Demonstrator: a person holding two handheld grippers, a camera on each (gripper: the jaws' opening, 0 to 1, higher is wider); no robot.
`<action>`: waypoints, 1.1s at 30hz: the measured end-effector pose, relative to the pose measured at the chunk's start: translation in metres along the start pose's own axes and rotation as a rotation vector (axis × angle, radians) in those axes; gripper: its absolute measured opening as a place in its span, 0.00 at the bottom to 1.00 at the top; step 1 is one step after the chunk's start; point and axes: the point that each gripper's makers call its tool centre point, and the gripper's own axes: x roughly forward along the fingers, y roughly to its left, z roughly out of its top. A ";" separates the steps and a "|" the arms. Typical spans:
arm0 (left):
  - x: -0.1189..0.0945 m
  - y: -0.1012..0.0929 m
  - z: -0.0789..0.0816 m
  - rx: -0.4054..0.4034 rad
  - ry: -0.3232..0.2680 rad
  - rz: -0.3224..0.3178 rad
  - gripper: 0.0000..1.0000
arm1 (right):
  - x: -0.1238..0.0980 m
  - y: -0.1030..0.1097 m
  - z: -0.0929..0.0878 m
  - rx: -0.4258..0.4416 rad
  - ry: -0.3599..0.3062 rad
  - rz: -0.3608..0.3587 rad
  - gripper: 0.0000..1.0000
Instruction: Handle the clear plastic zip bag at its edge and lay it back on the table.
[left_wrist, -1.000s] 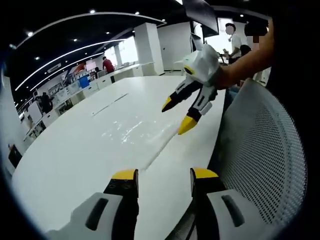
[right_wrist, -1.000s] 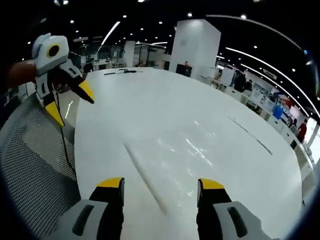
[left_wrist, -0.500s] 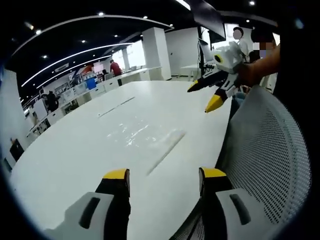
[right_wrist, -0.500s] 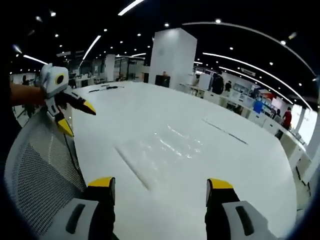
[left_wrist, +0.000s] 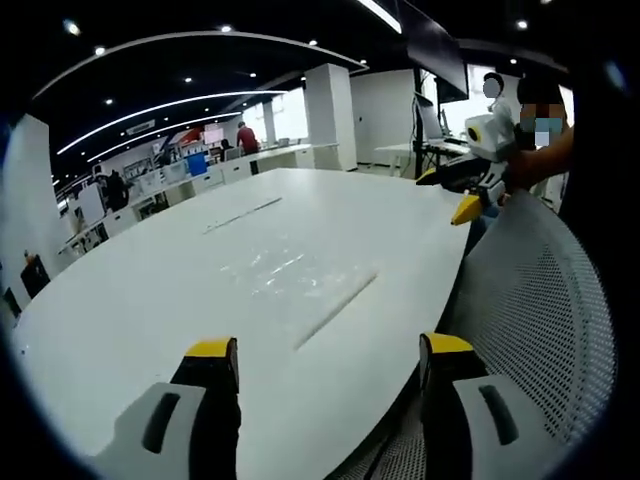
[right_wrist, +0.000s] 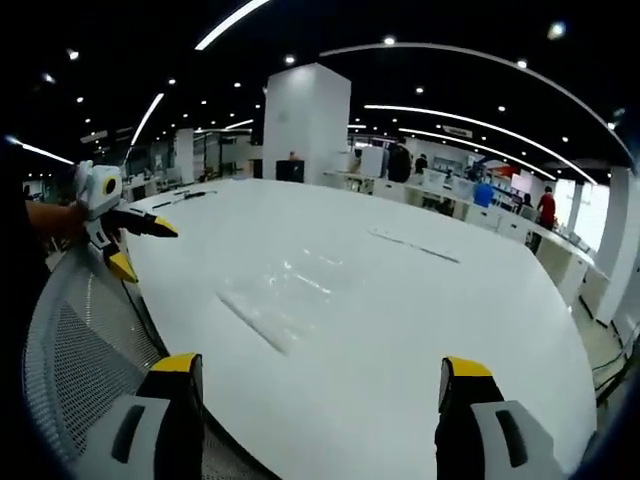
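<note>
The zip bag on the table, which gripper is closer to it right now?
Hard to call. Both grippers hang open, back from the zip bag, which lies flat on the table: left gripper and right gripper beyond opposite ends of its zip edge.

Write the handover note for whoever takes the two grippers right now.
Left gripper: open, empty, held back over the near table edge.
Right gripper: open, empty, also held off the table.
Clear plastic zip bag: lying flat on the white table, nothing touching it.
Mesh chair back sits at the table edge.
Done: bag appears laid back down.
Left: nothing obvious.
</note>
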 end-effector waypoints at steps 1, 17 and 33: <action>0.000 0.000 0.000 0.000 0.000 0.000 0.73 | -0.001 0.000 -0.002 0.004 0.003 -0.001 1.00; -0.016 0.008 0.006 0.010 -0.035 0.001 0.88 | -0.016 0.003 -0.008 -0.020 0.003 -0.034 1.00; -0.015 0.006 0.009 0.014 -0.045 0.003 0.99 | -0.021 -0.001 -0.005 -0.027 -0.007 -0.052 1.00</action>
